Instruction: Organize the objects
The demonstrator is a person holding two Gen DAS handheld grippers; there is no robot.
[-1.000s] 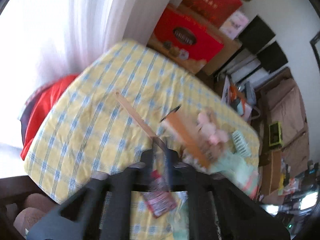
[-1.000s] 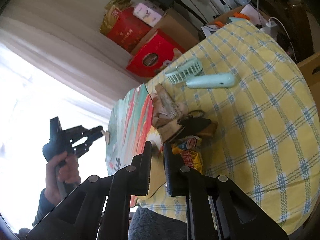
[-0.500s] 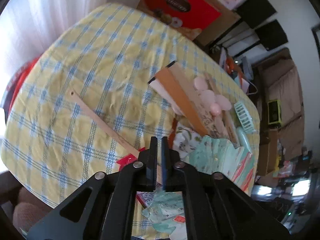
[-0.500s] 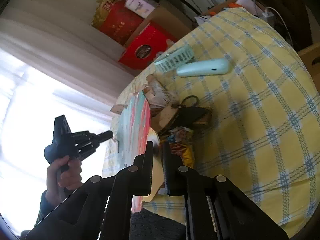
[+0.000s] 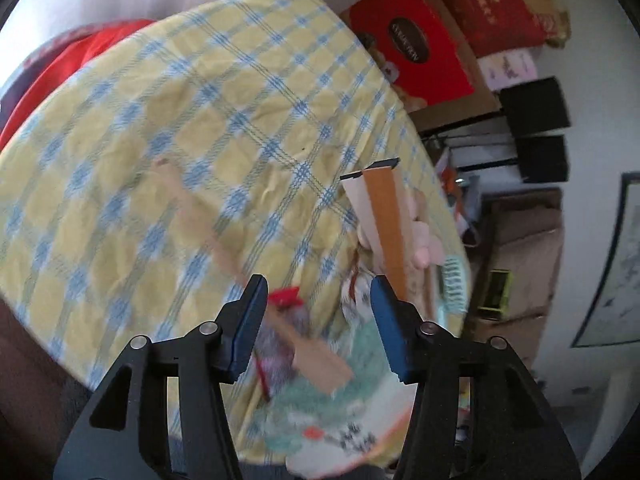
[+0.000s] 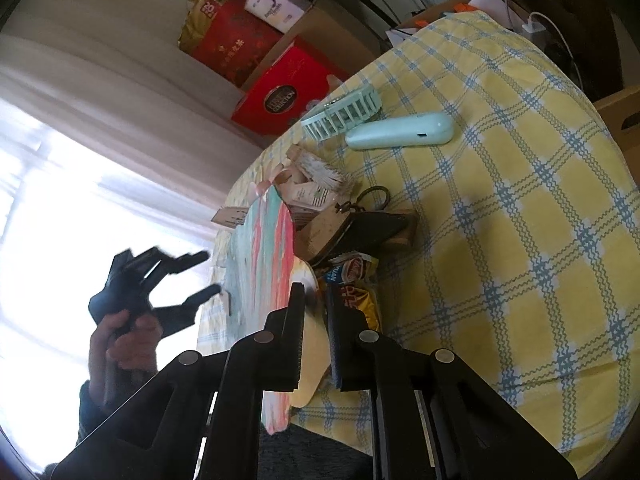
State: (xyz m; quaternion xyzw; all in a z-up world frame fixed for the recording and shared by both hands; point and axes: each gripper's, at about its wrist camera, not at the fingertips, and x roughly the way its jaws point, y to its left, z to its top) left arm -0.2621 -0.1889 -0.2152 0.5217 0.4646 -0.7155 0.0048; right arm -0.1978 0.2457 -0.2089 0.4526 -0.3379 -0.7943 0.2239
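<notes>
In the left wrist view my left gripper (image 5: 318,284) hangs over the yellow checked tablecloth (image 5: 200,92), its jaws opening. A long wooden spatula (image 5: 208,232) lies blurred on the cloth. Its flat blade reaches in between my fingers, and neither pad touches it. My right gripper (image 6: 314,292) is shut on the cream rim of a teal and pink paper fan (image 6: 260,256), which stands on edge at the table's near side. The right wrist view also shows the left gripper (image 6: 210,273) open in a person's hand (image 6: 124,340), to the left of the fan.
Beside the fan lie snack packets (image 6: 356,280), a dark pouch (image 6: 360,228), a brush (image 6: 320,168), a mint hand fan (image 6: 348,114) and a mint case (image 6: 400,132). An orange-brown box (image 5: 384,216) lies further back. Red boxes (image 6: 280,92) stand behind the table.
My left gripper has dropped toward the cloth, rolled, and opened, letting go of the wooden spatula, which now lies on the table. The right gripper keeps its hold and has barely moved.
</notes>
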